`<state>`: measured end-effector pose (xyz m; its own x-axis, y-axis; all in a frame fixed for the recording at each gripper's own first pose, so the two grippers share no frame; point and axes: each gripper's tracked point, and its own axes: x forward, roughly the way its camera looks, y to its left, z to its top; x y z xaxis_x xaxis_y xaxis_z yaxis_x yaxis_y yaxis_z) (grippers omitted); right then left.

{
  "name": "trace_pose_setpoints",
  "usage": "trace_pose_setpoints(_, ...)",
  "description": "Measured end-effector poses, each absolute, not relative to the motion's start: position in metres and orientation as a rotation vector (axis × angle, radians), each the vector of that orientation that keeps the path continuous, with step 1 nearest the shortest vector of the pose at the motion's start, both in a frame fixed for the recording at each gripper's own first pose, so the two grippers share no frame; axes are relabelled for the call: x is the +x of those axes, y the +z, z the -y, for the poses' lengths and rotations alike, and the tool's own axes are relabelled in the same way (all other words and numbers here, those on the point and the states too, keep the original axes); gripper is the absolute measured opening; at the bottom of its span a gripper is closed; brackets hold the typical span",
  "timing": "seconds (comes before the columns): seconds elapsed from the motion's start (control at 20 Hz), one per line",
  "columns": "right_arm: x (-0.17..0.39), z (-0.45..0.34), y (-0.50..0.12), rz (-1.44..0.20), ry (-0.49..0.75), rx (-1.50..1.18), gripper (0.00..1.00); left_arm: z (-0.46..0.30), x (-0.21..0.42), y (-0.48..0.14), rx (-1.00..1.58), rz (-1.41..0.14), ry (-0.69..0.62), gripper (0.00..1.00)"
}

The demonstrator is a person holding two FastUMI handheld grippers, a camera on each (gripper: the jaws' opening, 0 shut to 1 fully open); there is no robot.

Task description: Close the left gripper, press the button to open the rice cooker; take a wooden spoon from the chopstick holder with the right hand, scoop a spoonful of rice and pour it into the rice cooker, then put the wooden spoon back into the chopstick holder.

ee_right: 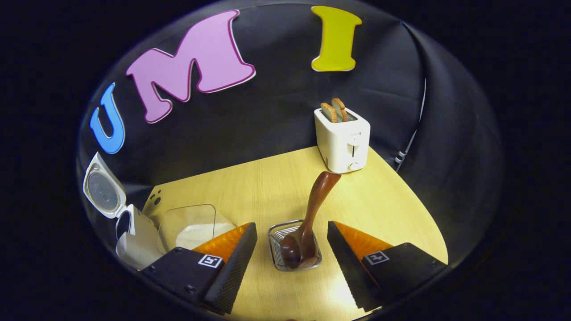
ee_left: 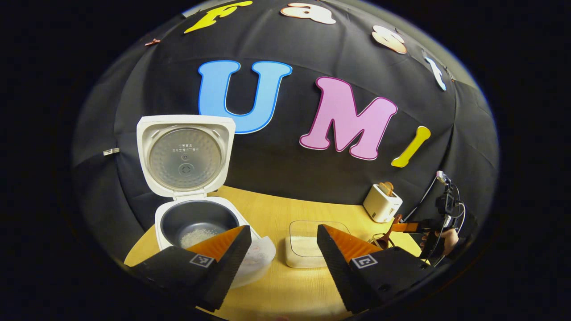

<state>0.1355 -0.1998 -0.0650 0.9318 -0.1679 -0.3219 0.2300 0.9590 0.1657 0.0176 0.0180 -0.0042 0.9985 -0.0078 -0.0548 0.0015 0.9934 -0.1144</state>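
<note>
Left gripper view, reading from the left: the rice cooker [ee_left: 196, 223] stands on the wooden table [ee_left: 276, 285] with its lid [ee_left: 185, 154] swung fully up, and a thin patch of rice [ee_left: 198, 235] lies on the bottom of its dark inner pot. The left gripper [ee_left: 283, 249] hangs in front of it with its jaws spread wide and nothing between them; one finger overlaps the cooker's front edge. Between the fingers, farther back, sits a clear lidded box [ee_left: 308, 249] holding white rice. To the right of it stands a white toaster [ee_left: 382, 204] with bread in its slots, and at the far right a hand holds the right gripper [ee_left: 412, 227] just above the wire chopstick holder [ee_left: 379, 240], where the wooden spoon [ee_left: 389, 234] pokes up.

Right gripper view, again from the left: the open cooker [ee_right: 129, 232] sits at the edge, then the clear box [ee_right: 192, 227] with its rice. The right gripper [ee_right: 292, 254] is open, its fingers standing apart on either side of the chopstick holder [ee_right: 277, 249] and touching neither it nor the spoon. The spoon [ee_right: 308, 223] rests bowl-down inside the holder, its handle leaning up and to the right. Behind it, near the back wall, stands the toaster [ee_right: 343, 140] with two slices of bread [ee_right: 334, 110], and a cable runs down the cloth at the right.
</note>
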Motion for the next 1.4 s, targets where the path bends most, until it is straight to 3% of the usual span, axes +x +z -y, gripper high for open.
trace_pose_setpoints(0.75,0.231,0.228,-0.121,-0.449,-0.194,0.399,0.97,0.0,0.003,-0.047,-0.086,-0.188,0.087,0.96)
trace_pose_setpoints(0.8,0.233,0.229,-0.121,-0.447,-0.197,0.394,0.92,0.001,0.003,-0.047,-0.088,-0.191,0.086,0.96)
trace_pose_setpoints(0.85,0.232,0.232,-0.123,-0.452,-0.209,0.382,0.7,0.005,0.004,-0.049,-0.09,-0.193,0.076,0.96)
trace_pose_setpoints(0.95,0.233,0.229,-0.125,-0.471,-0.199,0.379,0.36,0.014,0.002,-0.044,-0.093,-0.186,0.046,0.96)
trace_pose_setpoints(1.0,0.232,0.227,-0.125,-0.468,-0.199,0.378,0.27,0.015,0.003,-0.043,-0.086,-0.179,0.041,0.96)
trace_pose_setpoints(1.05,0.23,0.227,-0.121,-0.463,-0.197,0.377,0.36,0.016,0.003,-0.043,-0.075,-0.176,0.035,0.95)
trace_pose_setpoints(1.1,0.231,0.225,-0.12,-0.463,-0.192,0.378,0.24,0.018,0.004,-0.041,-0.064,-0.174,0.031,0.95)
trace_pose_setpoints(1.4,0.216,0.229,-0.09,-0.379,-0.228,0.332,0.17,0.014,-0.001,-0.033,-0.026,-0.142,0.002,0.95)
